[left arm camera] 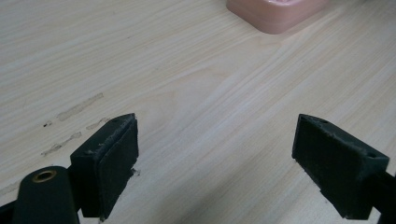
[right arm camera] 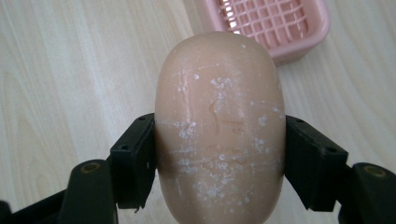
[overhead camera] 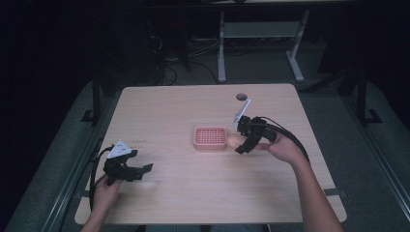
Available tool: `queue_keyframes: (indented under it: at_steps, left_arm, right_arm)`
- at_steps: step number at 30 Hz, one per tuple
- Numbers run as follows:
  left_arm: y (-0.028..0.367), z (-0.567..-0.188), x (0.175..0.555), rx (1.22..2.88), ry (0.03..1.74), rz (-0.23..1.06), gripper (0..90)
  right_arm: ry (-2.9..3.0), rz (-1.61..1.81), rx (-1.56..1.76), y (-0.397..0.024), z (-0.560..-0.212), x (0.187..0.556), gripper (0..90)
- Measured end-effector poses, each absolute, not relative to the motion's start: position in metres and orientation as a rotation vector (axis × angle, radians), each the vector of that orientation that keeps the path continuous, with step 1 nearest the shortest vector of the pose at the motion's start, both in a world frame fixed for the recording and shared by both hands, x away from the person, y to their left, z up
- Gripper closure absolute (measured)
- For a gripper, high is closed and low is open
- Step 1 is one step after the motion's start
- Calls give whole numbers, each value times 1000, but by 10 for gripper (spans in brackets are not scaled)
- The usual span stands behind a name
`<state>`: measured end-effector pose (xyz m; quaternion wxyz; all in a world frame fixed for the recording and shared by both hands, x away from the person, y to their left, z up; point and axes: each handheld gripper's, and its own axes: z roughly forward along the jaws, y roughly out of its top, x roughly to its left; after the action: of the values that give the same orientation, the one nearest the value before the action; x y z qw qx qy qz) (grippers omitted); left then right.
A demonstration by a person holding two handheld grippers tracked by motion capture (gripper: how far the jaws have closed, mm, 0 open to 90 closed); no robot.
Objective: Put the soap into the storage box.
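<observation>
Nearest us, our left gripper point(overhead camera: 145, 168) sits low over the table point(overhead camera: 183, 193) at the front left, jaws spread wide with only bare wood between them; it's idle. Move up the table and there's our right gripper point(overhead camera: 240, 143), clamped on the soap point(right arm camera: 219, 135), one jaw pressed to each long side of the bar. In the right gripper view the soap is scuffed with white flecks and sticks out well past the jaws. In the high view it hangs just right of the dish point(overhead camera: 210, 138), at about the dish's right edge.

We'd judge this as the carry step: soap gripped, not yet set down. Next we'll need to bring the bar leftward over the dish's grid, lower it flat, then ease the jaws apart without dragging it.

The dish itself, pink with a slotted grid floor, has nothing in it. Beyond it, near the far edge, a dark round hole point(overhead camera: 241, 96) in the tabletop.
</observation>
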<state>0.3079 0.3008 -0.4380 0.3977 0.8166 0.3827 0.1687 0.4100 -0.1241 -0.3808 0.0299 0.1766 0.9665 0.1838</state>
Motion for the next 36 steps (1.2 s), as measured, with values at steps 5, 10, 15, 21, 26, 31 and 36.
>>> queue_keyframes:
  at_steps: [5, 10, 15, 21, 26, 31, 36]
  left_arm:
    - [301, -438, 308, 2051, 975, 428, 142]
    - [300, -439, 310, 2065, 975, 424, 143]
    - [300, -439, 309, 2076, 971, 422, 142]
    - [300, -439, 310, 2063, 975, 421, 143]
    - [301, -439, 310, 2064, 974, 421, 142]
    - [300, -439, 310, 2059, 979, 422, 143]
    - [300, -439, 310, 2059, 979, 424, 143]
  right_arm:
    - [2989, 558, 537, -116, -378, 419, 317]
    - [2998, 545, 512, -104, -376, 427, 317]
    - [2997, 519, 494, -96, -373, 432, 317]
    - [2997, 515, 465, -88, -371, 439, 317]
    - [3002, 534, 444, -81, -370, 446, 317]
    - [3008, 515, 450, -77, -372, 451, 317]
    - [3008, 507, 416, -67, -371, 457, 317]
